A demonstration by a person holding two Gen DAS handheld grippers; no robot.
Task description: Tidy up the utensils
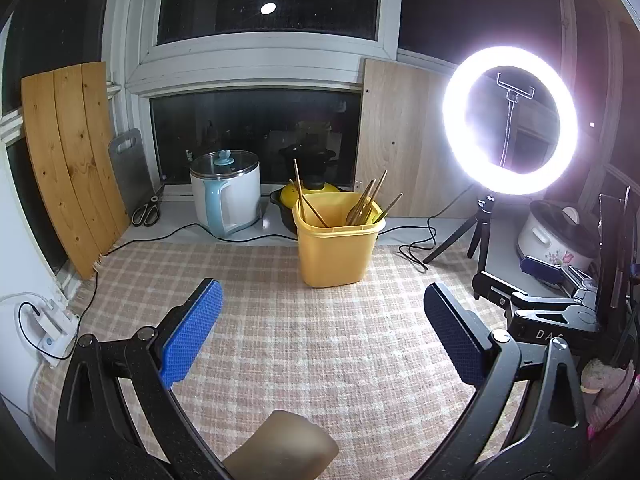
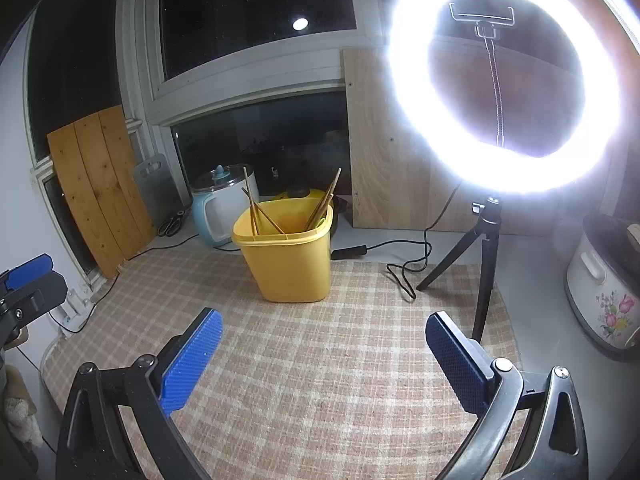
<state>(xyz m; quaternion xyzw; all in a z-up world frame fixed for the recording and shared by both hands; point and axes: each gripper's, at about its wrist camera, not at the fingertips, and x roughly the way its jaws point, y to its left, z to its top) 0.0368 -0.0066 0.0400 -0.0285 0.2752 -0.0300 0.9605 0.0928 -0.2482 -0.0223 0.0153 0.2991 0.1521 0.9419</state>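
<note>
Checked woven cloth [image 1: 320,340] in pink and cream, spread flat over a pale countertop [image 2: 540,272] below a dark night window [image 1: 264,4]. Near the cloth's far edge, an upright yellow plastic bin [image 1: 336,248], with wooden chopsticks [image 1: 362,204] leaning out of it in two loose clusters, one at the left side and one at the right. Behind the bin, on the sill, a white and pale-blue electric pot [image 1: 226,192] with a glass lid, and a dark clay pot with a yellow lid [image 1: 314,190] partly hidden by the bin. Further left, scissors [image 1: 147,210] lying flat, a grey cutting board [image 1: 130,168] propped upright, and pine planks [image 1: 72,160] leaning against the window frame. On the right, a lit ring light [image 1: 510,120] on a small black tripod, its black cable looping over the cloth's corner; behind it, a pale wood-grain panel [image 1: 400,136]. Beyond the tripod, a white slow cooker [image 2: 604,300] with a floral print. Left gripper [image 1: 322,326] held low over the cloth, blue-padded fingers spread wide apart with nothing between. Right gripper [image 2: 323,350] likewise over the cloth, fingers parted and empty. Both well short of the bin.
</note>
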